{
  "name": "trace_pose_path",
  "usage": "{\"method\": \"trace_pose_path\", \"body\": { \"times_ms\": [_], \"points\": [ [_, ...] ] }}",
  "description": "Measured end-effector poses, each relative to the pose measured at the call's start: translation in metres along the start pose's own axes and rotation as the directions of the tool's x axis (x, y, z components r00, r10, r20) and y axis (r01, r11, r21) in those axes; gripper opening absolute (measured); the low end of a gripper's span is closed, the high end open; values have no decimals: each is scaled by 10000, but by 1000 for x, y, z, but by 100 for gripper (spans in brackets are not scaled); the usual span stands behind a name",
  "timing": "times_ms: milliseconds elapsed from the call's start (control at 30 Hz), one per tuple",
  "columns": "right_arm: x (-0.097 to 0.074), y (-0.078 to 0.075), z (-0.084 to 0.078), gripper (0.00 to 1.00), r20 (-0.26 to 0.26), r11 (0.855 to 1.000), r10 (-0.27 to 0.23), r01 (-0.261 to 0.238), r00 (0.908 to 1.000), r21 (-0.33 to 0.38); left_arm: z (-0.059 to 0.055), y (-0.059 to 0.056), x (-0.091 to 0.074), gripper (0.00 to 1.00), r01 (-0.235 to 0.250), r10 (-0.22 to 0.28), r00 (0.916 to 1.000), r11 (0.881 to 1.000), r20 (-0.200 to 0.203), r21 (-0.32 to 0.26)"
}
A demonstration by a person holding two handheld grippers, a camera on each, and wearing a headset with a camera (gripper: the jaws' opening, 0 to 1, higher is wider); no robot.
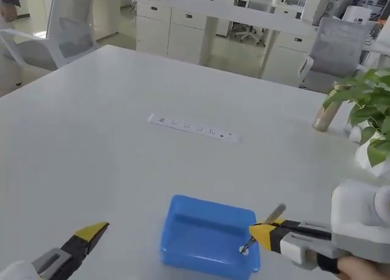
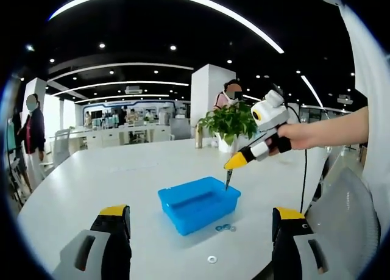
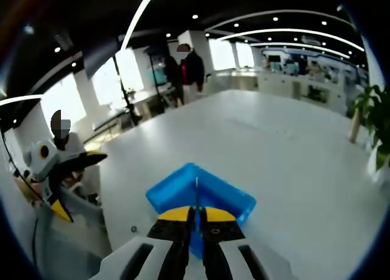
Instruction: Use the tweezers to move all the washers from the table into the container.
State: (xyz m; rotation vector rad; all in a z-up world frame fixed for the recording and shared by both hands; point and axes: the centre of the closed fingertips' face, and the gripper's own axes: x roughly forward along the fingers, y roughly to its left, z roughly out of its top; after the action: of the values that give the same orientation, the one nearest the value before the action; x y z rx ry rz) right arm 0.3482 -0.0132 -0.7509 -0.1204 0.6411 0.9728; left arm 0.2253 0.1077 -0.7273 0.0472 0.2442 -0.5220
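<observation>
My right gripper (image 1: 259, 232) is closest, at the lower right of the head view, its jaws pinched tight around the tweezers (image 1: 245, 246). The tweezers point down over the right edge of the blue container (image 1: 195, 258), which rests on the white table (image 1: 122, 140). I cannot tell whether the tips carry anything. My left gripper (image 1: 96, 230) hovers left of the container, jaws spread wide and empty. In the left gripper view, several washers (image 2: 224, 227) lie on the table just beside the container.
</observation>
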Motion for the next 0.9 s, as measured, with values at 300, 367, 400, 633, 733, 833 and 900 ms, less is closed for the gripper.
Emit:
{"method": "trace_pose_path", "body": {
  "times_ms": [300,367,400,633,733,833,900],
  "points": [
    [26,-12,-5,3,-451,9998,-130,122,9989,-172,4,6,-2,99,-120,136,9994,9987,326,-491],
    [29,-15,-6,3,-478,9996,-174,162,9987,-248,3,5,-1,99,-124,136,9995,9990,280,-433],
    [32,-17,-7,3,-513,9996,-169,158,9985,-219,3,5,-2,99,-140,152,9994,9991,300,-393],
    [42,-14,-20,3,-847,9986,-187,144,9962,-508,4,9,-2,99,-255,278,9988,9982,405,-549],
    [45,-13,-25,3,-923,9988,-161,117,9956,-481,2,9,-1,99,-265,280,9992,9984,285,-504],
    [45,-16,-27,3,-910,9987,-244,203,9956,-457,0,9,-1,99,-264,273,9995,9985,167,-488],
    [45,-16,-26,3,-848,9986,-300,263,9959,-452,1,10,-2,99,-311,323,9992,9983,247,-487]
  ]
}}
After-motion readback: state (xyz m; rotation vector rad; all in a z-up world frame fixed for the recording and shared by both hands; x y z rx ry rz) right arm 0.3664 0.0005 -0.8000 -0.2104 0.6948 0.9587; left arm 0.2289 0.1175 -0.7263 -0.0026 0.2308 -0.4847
